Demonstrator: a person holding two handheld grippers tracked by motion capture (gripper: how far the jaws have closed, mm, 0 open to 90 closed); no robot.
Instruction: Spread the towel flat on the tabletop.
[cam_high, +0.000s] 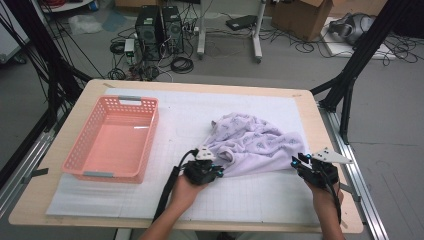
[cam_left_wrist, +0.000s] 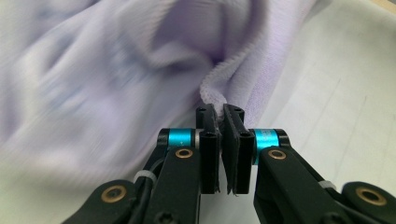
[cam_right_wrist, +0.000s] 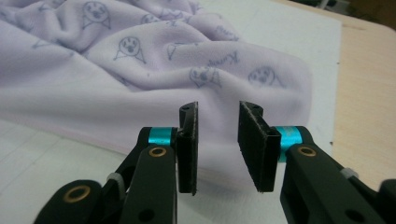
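**Left gripper pinches the cloth, right gripper open beside it**

Forearms come in from the near edge of the table (cam_high: 55, 200), each hand holding a gripper. On the left, the left gripper (cam_high: 209, 167) has its jaws pressed together on a gathered fold at the near left edge of the lilac cloth (cam_high: 252, 142); the left gripper view shows that hem (cam_left_wrist: 212, 95) caught between the pads. On the right, the right gripper (cam_high: 301, 162) sits at the cloth's near right corner with its jaws apart, and in the right gripper view the printed fabric (cam_right_wrist: 140, 60) lies just beyond the pads, not clamped.

Crumpled, the cloth lies on a white gridded mat (cam_high: 250, 200), right of the table's middle. A pink plastic basket (cam_high: 77, 152) stands on the left side of the table, well apart from the cloth.
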